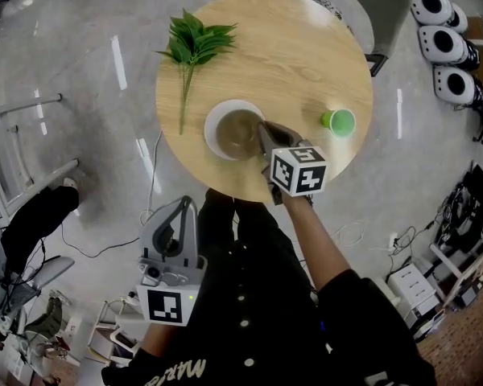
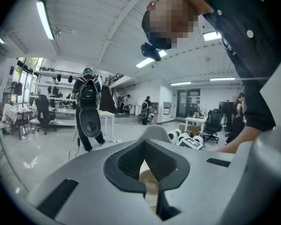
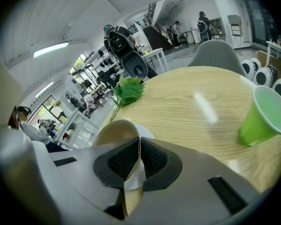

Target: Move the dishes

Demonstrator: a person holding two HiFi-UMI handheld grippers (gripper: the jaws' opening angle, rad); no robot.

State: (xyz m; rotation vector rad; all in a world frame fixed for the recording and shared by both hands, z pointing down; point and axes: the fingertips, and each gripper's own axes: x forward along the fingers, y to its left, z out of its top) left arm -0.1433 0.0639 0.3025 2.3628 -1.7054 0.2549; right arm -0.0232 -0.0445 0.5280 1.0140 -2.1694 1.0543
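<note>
A tan bowl (image 1: 236, 133) sits on a white plate (image 1: 212, 125) near the front of the round wooden table (image 1: 290, 55). My right gripper (image 1: 263, 129) is shut on the bowl's right rim. In the right gripper view the thin bowl (image 3: 113, 131) wall stands pinched between the two dark pads (image 3: 152, 161), with the plate (image 3: 149, 134) just behind. My left gripper (image 1: 180, 212) hangs off the table, low by the person's legs, with its jaws together and nothing held. The left gripper (image 2: 147, 175) points out into the room.
A green cup (image 1: 338, 121) stands to the right of the bowl, also in the right gripper view (image 3: 263, 117). A leafy green sprig (image 1: 195, 43) lies at the table's far left. A grey chair (image 1: 362, 2) is behind the table. White round devices (image 1: 439, 43) sit on the floor at right.
</note>
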